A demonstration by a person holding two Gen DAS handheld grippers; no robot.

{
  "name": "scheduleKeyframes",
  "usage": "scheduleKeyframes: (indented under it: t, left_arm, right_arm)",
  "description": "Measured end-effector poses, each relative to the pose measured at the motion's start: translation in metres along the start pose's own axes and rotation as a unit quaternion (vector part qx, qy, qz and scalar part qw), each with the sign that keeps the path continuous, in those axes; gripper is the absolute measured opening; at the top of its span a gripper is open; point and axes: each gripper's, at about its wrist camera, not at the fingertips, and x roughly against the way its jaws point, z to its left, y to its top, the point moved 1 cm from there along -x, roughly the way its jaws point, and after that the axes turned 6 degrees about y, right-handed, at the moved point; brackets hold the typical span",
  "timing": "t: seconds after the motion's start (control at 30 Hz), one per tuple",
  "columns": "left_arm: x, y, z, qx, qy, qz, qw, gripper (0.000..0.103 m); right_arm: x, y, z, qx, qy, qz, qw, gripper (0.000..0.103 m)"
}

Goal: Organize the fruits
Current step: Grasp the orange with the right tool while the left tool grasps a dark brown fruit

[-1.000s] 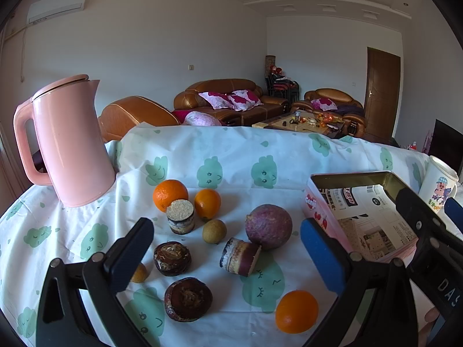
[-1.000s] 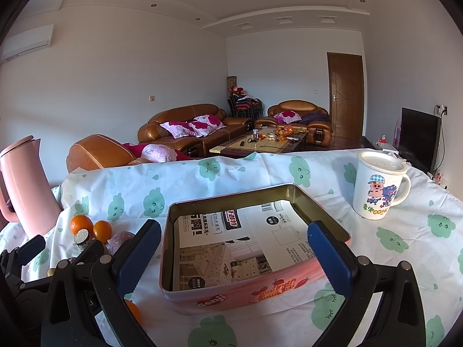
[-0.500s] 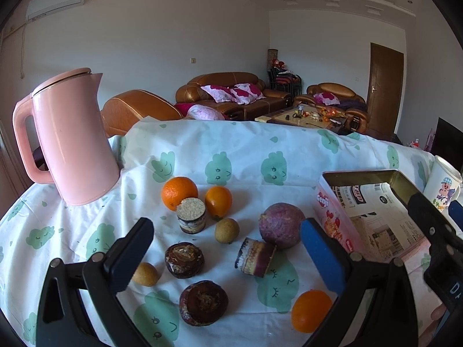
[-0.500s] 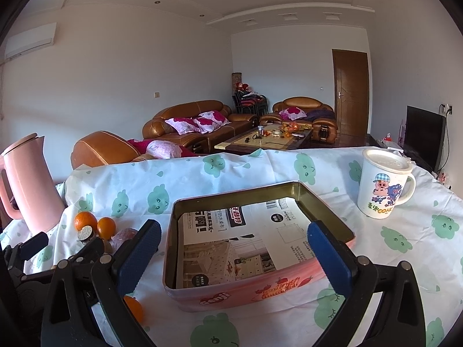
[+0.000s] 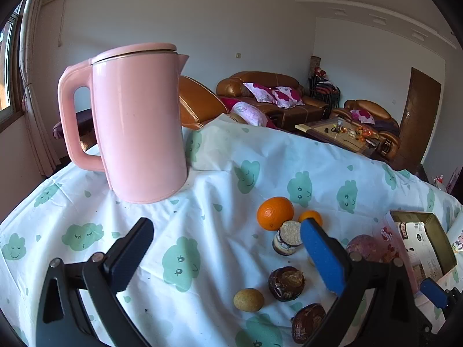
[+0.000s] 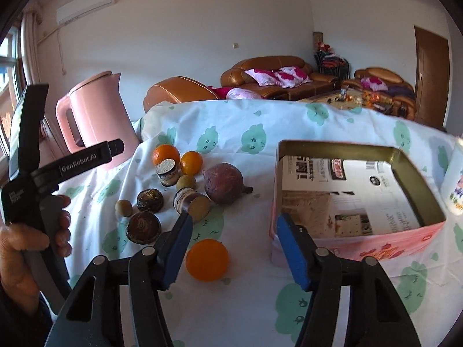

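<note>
Fruits lie in a cluster on the cloud-print tablecloth [image 6: 231, 133]: two oranges at the back [image 6: 165, 154] [image 6: 191, 162], a lone orange [image 6: 207, 259] nearest me, a purple round fruit [image 6: 222, 183], small tan fruits [image 6: 123, 208], dark brown fruits [image 6: 143, 228] and short cut pieces [image 6: 167, 172]. An open pink tin [image 6: 358, 240] stands to the right. My right gripper [image 6: 233, 250] is open and empty, just above the lone orange. My left gripper [image 5: 225, 254] is open and empty, left of the cluster [image 5: 275, 212], facing the kettle.
A tall pink kettle [image 5: 136, 127] stands at the table's back left. A printed white mug [image 6: 454, 185] stands right of the tin. A hand holds the left gripper's handle [image 6: 34, 202] at the left edge. Sofas and a coffee table lie beyond.
My left gripper has swung left and nearer the kettle, so the fruits now sit at its right. My right gripper has swung left from the tin towards the fruits and narrowed.
</note>
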Motion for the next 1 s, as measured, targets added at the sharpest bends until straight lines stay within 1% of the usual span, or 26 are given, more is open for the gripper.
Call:
scheduleKeyframes:
  t: [0.1, 0.17, 0.23, 0.27, 0.3, 0.33, 0.4, 0.53, 0.63, 0.7, 0.73, 0.77, 0.8, 0.83, 0.87, 0.9, 0.93, 1.0]
  left_arm:
    - [0.000, 0.001, 0.004, 0.011, -0.020, 0.011, 0.9997, 0.103]
    - [0.000, 0.000, 0.003, 0.006, -0.029, 0.015, 0.9995, 0.101]
    - [0.002, 0.000, -0.002, -0.007, -0.038, 0.012, 0.9992, 0.098]
    - [0.003, -0.002, -0.004, -0.014, -0.047, 0.012, 0.9987, 0.097]
    - [0.006, -0.004, -0.007, -0.020, -0.059, 0.012, 0.9980, 0.097]
    - [0.008, -0.007, -0.010, -0.026, -0.072, 0.015, 0.9970, 0.097]
    - [0.013, -0.014, -0.017, -0.043, -0.094, 0.023, 0.9944, 0.097]
    - [0.020, -0.028, -0.030, -0.074, -0.109, 0.031, 0.9908, 0.097]
    - [0.022, -0.037, -0.031, -0.074, -0.127, 0.045, 0.9882, 0.097]
    - [0.019, -0.045, -0.035, -0.076, -0.137, 0.068, 0.9853, 0.097]
    - [0.018, -0.047, -0.038, -0.079, -0.139, 0.076, 0.9842, 0.095]
    - [0.017, -0.050, -0.041, -0.084, -0.140, 0.082, 0.9831, 0.090]
    - [0.016, -0.052, -0.044, -0.092, -0.142, 0.086, 0.9818, 0.083]
    - [0.015, -0.054, -0.047, -0.099, -0.144, 0.091, 0.9804, 0.080]
    - [0.014, -0.057, -0.050, -0.102, -0.146, 0.099, 0.9790, 0.074]
    - [0.011, -0.059, -0.051, -0.103, -0.150, 0.109, 0.9772, 0.067]
    - [0.008, -0.061, -0.051, -0.102, -0.155, 0.120, 0.9752, 0.063]
    - [0.000, -0.066, -0.051, -0.095, -0.165, 0.145, 0.9709, 0.044]
  right_arm:
    - [-0.004, -0.006, 0.017, 0.029, 0.025, 0.016, 0.999, 0.060]
    - [-0.007, -0.009, 0.024, 0.042, 0.036, 0.027, 0.998, 0.060]
    - [-0.011, -0.011, 0.028, 0.053, 0.037, 0.039, 0.997, 0.057]
    - [-0.015, -0.012, 0.027, 0.056, 0.036, 0.049, 0.997, 0.054]
    - [-0.018, -0.014, 0.027, 0.056, 0.039, 0.060, 0.996, 0.050]
    - [-0.020, -0.016, 0.026, 0.051, 0.044, 0.071, 0.995, 0.049]
    - [-0.023, -0.016, 0.021, 0.040, 0.040, 0.076, 0.996, 0.049]
    - [-0.030, -0.016, 0.014, 0.034, 0.028, 0.097, 0.994, 0.049]
    - [-0.042, -0.019, 0.004, 0.007, 0.030, 0.128, 0.991, 0.049]
    - [-0.041, -0.018, -0.002, -0.007, 0.036, 0.125, 0.992, 0.046]
    - [-0.039, -0.018, -0.002, -0.004, 0.034, 0.126, 0.991, 0.042]
    - [-0.038, -0.019, -0.001, -0.001, 0.035, 0.127, 0.991, 0.037]
    - [-0.037, -0.019, 0.001, 0.004, 0.031, 0.125, 0.992, 0.037]
    - [-0.036, -0.019, 0.003, 0.009, 0.027, 0.124, 0.992, 0.037]
    - [-0.034, -0.019, 0.004, 0.011, 0.025, 0.120, 0.992, 0.037]
    - [-0.031, -0.017, 0.004, 0.010, 0.025, 0.113, 0.993, 0.037]
    - [-0.027, -0.016, 0.003, 0.006, 0.027, 0.103, 0.994, 0.037]
    - [-0.021, -0.009, -0.002, -0.006, 0.034, 0.080, 0.996, 0.037]
